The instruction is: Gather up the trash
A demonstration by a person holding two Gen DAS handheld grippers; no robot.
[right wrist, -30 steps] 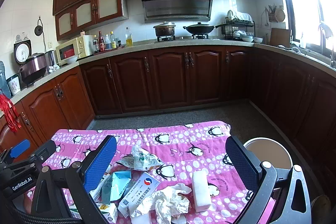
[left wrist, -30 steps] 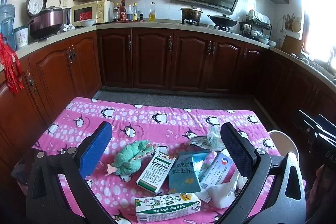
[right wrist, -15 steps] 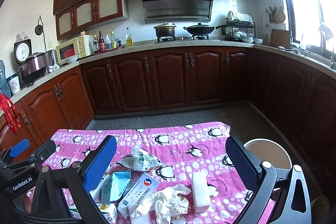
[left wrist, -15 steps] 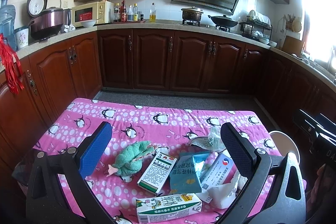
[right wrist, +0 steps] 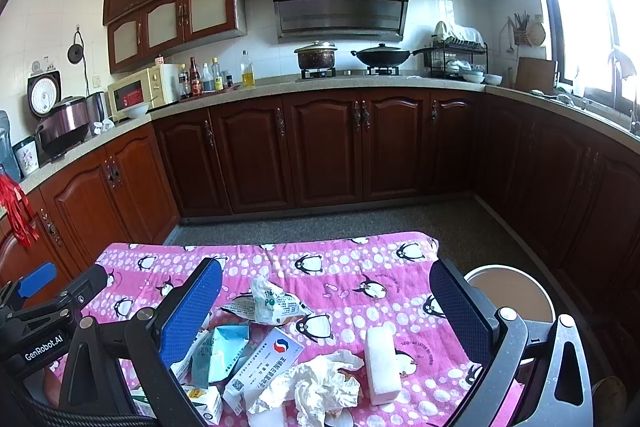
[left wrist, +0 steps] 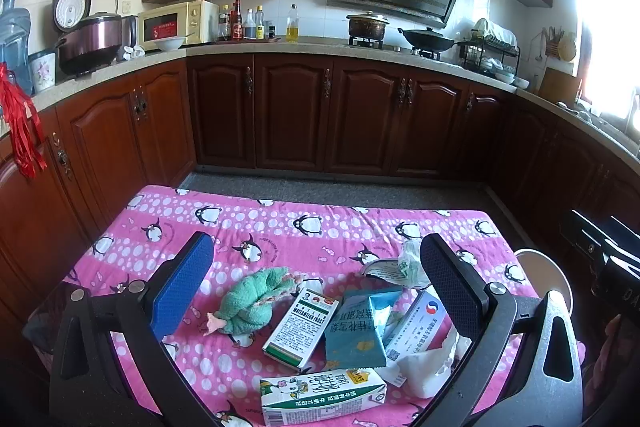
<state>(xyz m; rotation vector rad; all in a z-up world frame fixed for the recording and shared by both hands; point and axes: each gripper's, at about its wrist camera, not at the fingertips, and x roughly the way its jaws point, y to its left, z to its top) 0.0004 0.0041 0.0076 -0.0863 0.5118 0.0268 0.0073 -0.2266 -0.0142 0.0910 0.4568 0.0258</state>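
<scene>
**A:** Left wrist view first. How many pieces do you count under your left tool (left wrist: 316, 285)?

**B:** Seven on the pink worktop (left wrist: 280, 227). One green cloth (left wrist: 250, 303), one white-and-green box (left wrist: 301, 329), one teal packet (left wrist: 354, 331), one blue-and-white box (left wrist: 412, 323), one milk carton (left wrist: 322, 397) nearest you, one crumpled wrapper (left wrist: 394, 267) farthest out, and one tissue (left wrist: 424, 367) at the right. The boxes and the packet lie touching side by side; the cloth lies just left of them.

**A:** And your tool there?

**B:** Released, its jaws wide apart, gripping nothing, hanging above the pile. One bin (left wrist: 546, 275) stands off the worktop's right edge.

**A:** Right wrist view?

**B:** Your right tool (right wrist: 326, 305) is released too, empty, over the same heap. One white block (right wrist: 380, 363) lies just right of the tissue wad (right wrist: 324, 385); the wrapper (right wrist: 268, 305), the packet (right wrist: 224, 351) and the blue-and-white box (right wrist: 264, 363) sit to the left. The bin (right wrist: 510, 291) is beside the right finger. Your left tool (right wrist: 36, 315) shows at the left edge.

**A:** Anything different from a moment ago?

**B:** No. Every piece lies where it did, and both tools have stayed put, nearly unmoved.
</scene>
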